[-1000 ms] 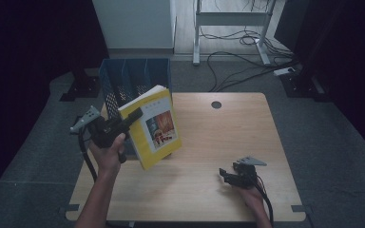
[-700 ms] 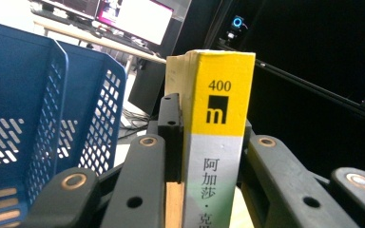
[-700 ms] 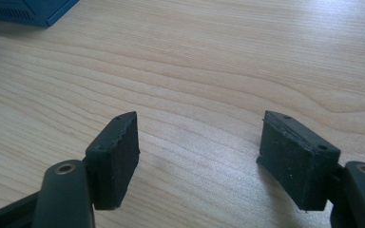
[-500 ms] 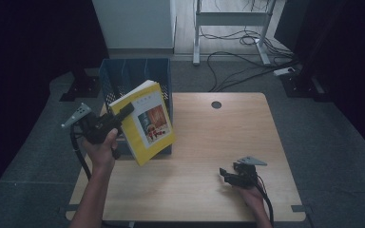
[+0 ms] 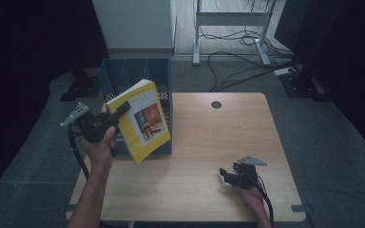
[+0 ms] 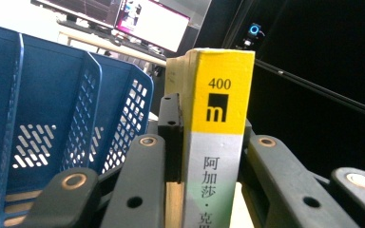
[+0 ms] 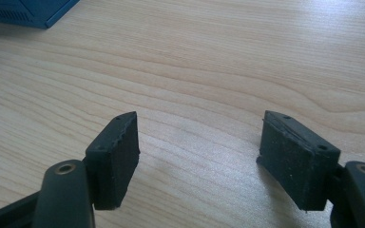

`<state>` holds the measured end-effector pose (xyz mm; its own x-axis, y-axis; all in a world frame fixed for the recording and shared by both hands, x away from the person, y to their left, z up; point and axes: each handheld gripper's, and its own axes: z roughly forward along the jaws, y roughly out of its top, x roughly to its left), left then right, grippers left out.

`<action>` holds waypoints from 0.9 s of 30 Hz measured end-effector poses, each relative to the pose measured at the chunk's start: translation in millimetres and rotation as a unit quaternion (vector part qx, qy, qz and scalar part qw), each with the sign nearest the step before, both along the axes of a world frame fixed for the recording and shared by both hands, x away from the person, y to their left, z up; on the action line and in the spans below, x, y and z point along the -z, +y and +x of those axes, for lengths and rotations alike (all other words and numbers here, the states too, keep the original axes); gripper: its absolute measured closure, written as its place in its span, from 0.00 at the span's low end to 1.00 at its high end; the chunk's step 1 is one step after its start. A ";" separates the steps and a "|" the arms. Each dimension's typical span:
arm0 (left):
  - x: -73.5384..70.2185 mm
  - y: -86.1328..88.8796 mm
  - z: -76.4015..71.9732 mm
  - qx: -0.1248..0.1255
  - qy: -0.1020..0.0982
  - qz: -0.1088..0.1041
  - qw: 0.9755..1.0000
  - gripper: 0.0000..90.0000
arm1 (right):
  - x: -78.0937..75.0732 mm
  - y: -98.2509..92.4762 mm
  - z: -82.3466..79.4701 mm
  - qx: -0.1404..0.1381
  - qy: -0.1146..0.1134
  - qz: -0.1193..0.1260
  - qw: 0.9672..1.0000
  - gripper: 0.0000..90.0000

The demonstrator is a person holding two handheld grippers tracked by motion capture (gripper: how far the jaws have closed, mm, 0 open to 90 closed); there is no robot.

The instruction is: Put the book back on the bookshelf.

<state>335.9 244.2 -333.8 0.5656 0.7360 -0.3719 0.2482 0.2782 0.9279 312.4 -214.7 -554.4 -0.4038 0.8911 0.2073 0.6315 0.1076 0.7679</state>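
A yellow paperback book [image 5: 142, 121] hangs tilted in the air in front of the blue file rack [image 5: 135, 73] at the table's left. My left gripper [image 5: 116, 114] is shut on the book's spine edge. In the left gripper view the yellow and grey spine [image 6: 216, 142] stands upright between the jaws, with the rack's perforated dividers [image 6: 90, 123] to its left. My right gripper [image 5: 228, 175] rests low over the wood near the front right, open. Its two pads [image 7: 116, 152] stand wide apart over bare wood.
The wooden table [image 5: 218, 142] has a round cable hole [image 5: 216, 104] near its far edge. A corner of the blue rack [image 7: 28, 12] shows far off in the right gripper view. Cables [image 5: 247, 71] and a desk frame [image 5: 233, 23] lie on the floor beyond.
My left gripper has carried the book leftward and toward the rack, raising it more upright. The right gripper has stayed put.
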 end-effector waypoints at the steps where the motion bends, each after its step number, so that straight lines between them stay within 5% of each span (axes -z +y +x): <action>1: -0.2 0.0 1.0 -0.002 0.001 0.001 1.000 0.84 | 0.0 0.0 0.0 0.000 0.000 0.000 1.000 0.32; 27: -2.0 -8.4 25.4 -0.039 -0.003 0.021 0.999 0.84 | 0.5 -1.9 0.6 0.003 0.000 0.009 1.000 0.32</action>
